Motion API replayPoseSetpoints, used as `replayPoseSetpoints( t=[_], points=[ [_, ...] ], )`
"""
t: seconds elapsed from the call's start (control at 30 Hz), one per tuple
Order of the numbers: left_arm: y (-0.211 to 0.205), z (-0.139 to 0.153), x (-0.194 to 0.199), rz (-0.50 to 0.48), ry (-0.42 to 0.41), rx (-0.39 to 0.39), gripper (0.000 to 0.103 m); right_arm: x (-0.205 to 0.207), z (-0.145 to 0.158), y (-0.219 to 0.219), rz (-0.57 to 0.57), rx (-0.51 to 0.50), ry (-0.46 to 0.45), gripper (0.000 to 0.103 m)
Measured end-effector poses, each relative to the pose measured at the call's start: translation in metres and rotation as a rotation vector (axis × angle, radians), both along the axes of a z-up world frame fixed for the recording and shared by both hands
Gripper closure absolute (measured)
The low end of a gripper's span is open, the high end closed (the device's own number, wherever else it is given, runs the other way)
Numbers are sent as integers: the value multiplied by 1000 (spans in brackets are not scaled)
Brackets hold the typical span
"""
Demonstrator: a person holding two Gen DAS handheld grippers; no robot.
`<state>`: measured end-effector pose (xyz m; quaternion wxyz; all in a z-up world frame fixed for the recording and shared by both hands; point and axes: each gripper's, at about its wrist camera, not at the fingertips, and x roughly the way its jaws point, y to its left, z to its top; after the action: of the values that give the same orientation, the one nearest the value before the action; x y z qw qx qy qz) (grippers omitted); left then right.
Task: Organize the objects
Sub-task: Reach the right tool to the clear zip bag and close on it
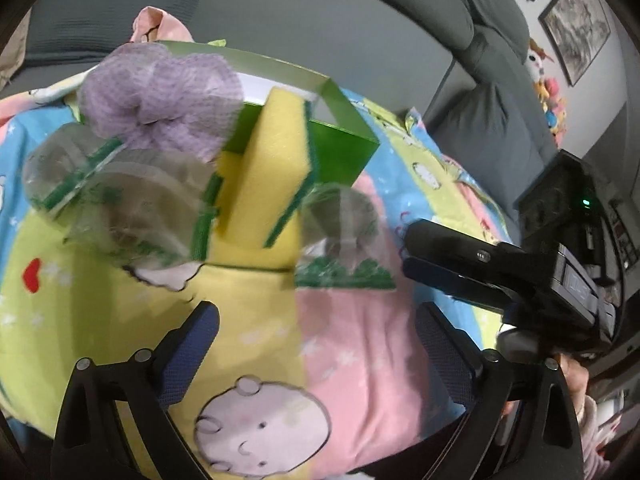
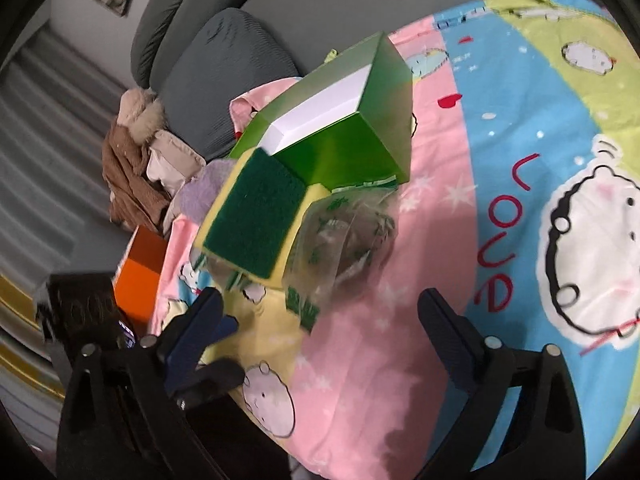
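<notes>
A green box (image 1: 344, 140) with a white inside (image 2: 324, 108) lies on a cartoon-print blanket (image 1: 352, 344). A yellow sponge with a green scrub face (image 1: 268, 168) (image 2: 256, 216) leans against it. A purple mesh scrubber (image 1: 160, 96) (image 2: 204, 192) sits beside the box. Clear plastic bags with green print (image 1: 120, 196) (image 1: 344, 236) (image 2: 344, 240) lie around the sponge. My left gripper (image 1: 316, 344) is open and empty, short of the sponge. My right gripper (image 2: 320, 332) is open and empty, just short of a clear bag; it also shows in the left wrist view (image 1: 480, 264).
A grey sofa back and cushions (image 1: 492, 128) (image 2: 224, 76) lie behind. Brown and beige clothes (image 2: 136, 160) are heaped at the left. An orange box (image 2: 140, 276) stands at the blanket's edge. Stuffed toys (image 1: 548, 88) and framed pictures (image 1: 576, 24) are at the far right.
</notes>
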<state>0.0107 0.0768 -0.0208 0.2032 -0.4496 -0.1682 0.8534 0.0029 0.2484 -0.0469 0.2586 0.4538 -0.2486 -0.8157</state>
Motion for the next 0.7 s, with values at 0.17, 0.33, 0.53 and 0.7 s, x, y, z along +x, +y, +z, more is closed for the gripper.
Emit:
replayPoseSetpoints(
  t=[0.17,0.33,0.53,0.7],
  points=[
    [12,-2,-15,10,-17,32,15,-21,1,-3,19,15,-3,13],
    [23,-9,-25,-4,-55,40,26,-40,-14,-1,14,-66,-71,17],
    [25,-17,-35,-20,-105,77,39,-52,-20,-12,44,-69,-82,33],
    [26,-19,-35,-34,-109,76,41,-50,-23,-11,65,-71,-63,48]
  ],
)
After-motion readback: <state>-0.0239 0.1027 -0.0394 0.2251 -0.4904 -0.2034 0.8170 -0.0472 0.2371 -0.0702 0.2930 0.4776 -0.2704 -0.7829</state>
